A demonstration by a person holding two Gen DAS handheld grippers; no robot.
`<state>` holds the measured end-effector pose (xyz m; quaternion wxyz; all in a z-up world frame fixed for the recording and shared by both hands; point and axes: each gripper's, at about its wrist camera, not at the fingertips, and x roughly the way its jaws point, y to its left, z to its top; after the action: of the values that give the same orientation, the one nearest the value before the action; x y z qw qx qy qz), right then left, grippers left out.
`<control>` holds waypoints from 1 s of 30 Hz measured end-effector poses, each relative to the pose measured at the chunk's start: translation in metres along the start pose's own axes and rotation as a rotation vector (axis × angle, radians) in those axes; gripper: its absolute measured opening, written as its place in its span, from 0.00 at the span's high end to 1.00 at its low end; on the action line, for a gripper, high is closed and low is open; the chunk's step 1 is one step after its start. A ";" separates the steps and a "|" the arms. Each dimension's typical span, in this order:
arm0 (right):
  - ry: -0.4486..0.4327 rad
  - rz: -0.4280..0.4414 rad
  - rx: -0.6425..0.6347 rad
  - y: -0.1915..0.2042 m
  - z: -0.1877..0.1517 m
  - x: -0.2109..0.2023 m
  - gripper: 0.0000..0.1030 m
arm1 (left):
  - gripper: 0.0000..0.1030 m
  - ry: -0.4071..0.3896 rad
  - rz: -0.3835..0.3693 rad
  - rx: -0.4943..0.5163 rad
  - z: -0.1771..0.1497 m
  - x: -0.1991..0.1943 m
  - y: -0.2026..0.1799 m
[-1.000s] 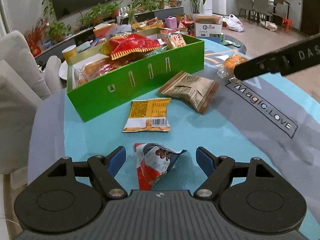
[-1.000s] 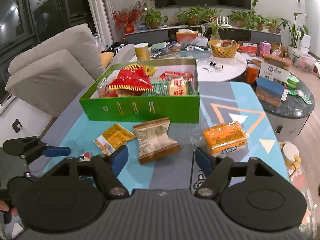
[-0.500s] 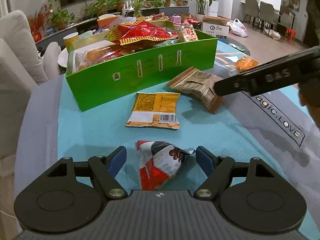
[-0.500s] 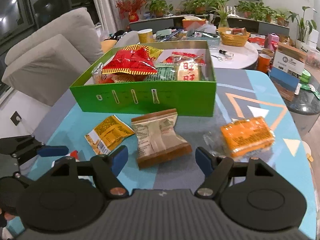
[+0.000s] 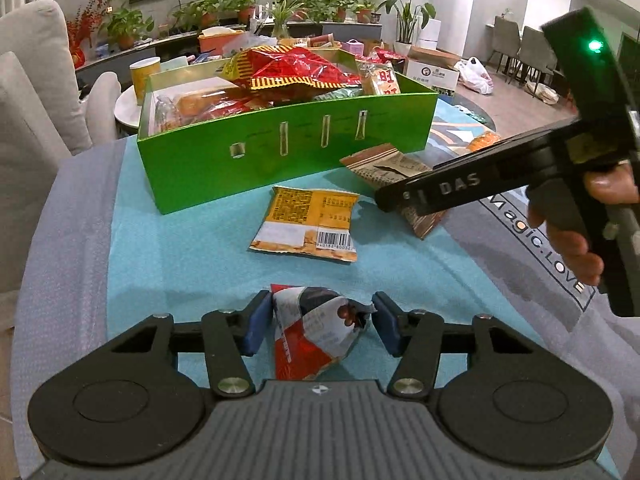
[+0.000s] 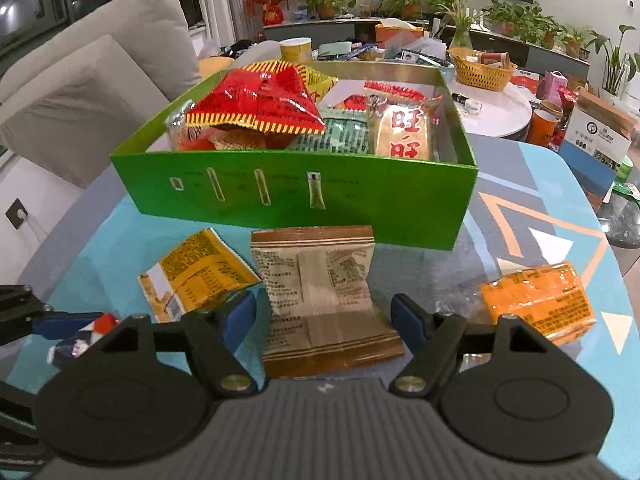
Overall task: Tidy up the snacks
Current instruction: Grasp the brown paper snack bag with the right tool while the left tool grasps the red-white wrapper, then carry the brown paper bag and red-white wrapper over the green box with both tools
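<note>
Two tongs gape: left tongs (image 5: pixel 318 322) straddle a red packet (image 5: pixel 310 332), right tongs (image 6: pixel 324 316) a brown packet (image 6: pixel 324 300) whose front only their view shows.

Box (image 6: pixel 384 204): green; top packet (image 6: pixel 256 104): red, yellow-and-black striped edges; table packets: yellow (image 5: pixel 308 222), brown-banded beige (image 6: pixel 320 292), orange (image 6: pixel 536 304) (black print); cloth (image 5: pixel 180 256): teal, grey.

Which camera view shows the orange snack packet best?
The right wrist view: the orange snack packet lies whole on the table, right of the right gripper. The left wrist view shows only a small part behind that gripper's body.
</note>
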<state>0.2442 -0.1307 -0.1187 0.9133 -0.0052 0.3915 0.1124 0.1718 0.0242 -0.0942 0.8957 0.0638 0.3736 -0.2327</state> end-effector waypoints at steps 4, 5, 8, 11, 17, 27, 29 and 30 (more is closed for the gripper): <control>0.005 -0.024 0.002 0.001 0.001 0.004 0.47 | 0.52 -0.011 0.001 0.000 0.000 -0.003 -0.001; 0.003 -0.021 0.004 0.000 0.001 0.003 0.47 | 0.53 -0.014 0.002 0.002 0.000 -0.004 -0.001; -0.016 0.003 0.034 -0.002 -0.001 -0.008 0.49 | 0.53 -0.029 0.005 -0.005 0.000 -0.010 -0.001; -0.053 0.000 0.058 -0.003 -0.003 -0.025 0.49 | 0.54 -0.043 0.007 -0.014 0.000 -0.018 -0.001; -0.097 0.001 0.087 -0.002 -0.004 -0.057 0.49 | 0.56 -0.094 0.017 -0.021 0.006 -0.043 -0.006; -0.188 0.008 0.082 0.004 -0.003 -0.106 0.49 | 0.48 -0.106 0.049 -0.045 0.011 -0.072 -0.012; -0.191 0.007 0.072 0.004 -0.004 -0.109 0.49 | 0.24 -0.098 0.079 -0.058 0.008 -0.070 -0.012; -0.193 0.007 0.068 0.005 -0.005 -0.110 0.49 | 0.23 -0.104 0.089 -0.057 0.006 -0.069 -0.012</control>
<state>0.1660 -0.1489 -0.0434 0.9460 0.0381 0.3052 0.1020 0.1277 0.0369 -0.0407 0.9248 0.0425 0.3298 -0.1851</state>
